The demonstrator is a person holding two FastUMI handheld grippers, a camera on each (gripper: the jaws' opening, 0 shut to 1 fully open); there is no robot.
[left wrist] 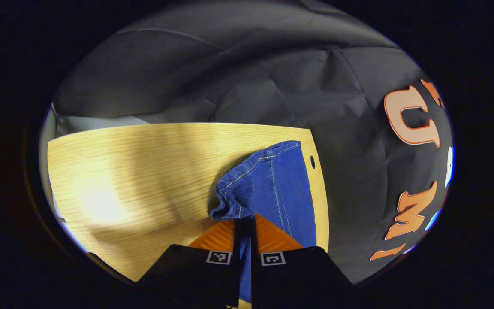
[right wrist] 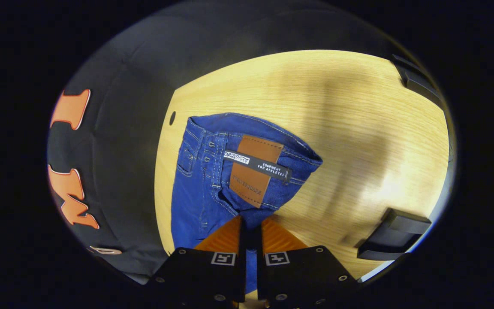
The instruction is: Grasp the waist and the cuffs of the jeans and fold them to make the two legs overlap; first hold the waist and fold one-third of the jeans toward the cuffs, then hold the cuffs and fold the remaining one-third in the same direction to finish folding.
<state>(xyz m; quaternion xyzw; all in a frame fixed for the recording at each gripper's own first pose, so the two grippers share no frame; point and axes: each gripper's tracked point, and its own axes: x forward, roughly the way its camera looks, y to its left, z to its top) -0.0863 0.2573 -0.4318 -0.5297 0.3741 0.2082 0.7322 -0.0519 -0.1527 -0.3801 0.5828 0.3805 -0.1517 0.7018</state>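
Two grippers, each clamped on the blue jeans (left wrist: 272, 184) over the wooden table (left wrist: 144, 171).

Left gripper (left wrist: 245, 223), left gripper view: orange fingers (left wrist: 217, 236) drawn together with denim pinched between them, both pressing on the cloth. The held part is a cuff end (left wrist: 247, 180): hem with pale stitching, bunched and curled just beyond the fingertips. The cloth lies along the table's edge, near a small dark hole (left wrist: 312, 162) in the tabletop; the black cloth wall (left wrist: 230, 77) stands behind the table.

Right gripper (right wrist: 250, 225), right gripper view: fingers (right wrist: 225, 236) likewise closed on denim, gripping the waist just below the brown leather patch (right wrist: 253, 169). A dark label strip (right wrist: 257, 165) crosses the patch. The waistband (right wrist: 247, 124) gapes open beyond the patch; a pocket corner (right wrist: 185, 161) and belt loops show beside it. The jeans lie close to the table edge, beside a small hole (right wrist: 172, 118). Black objects (right wrist: 395, 234) sit at the table's far side from the jeans; cannot tell what they are.
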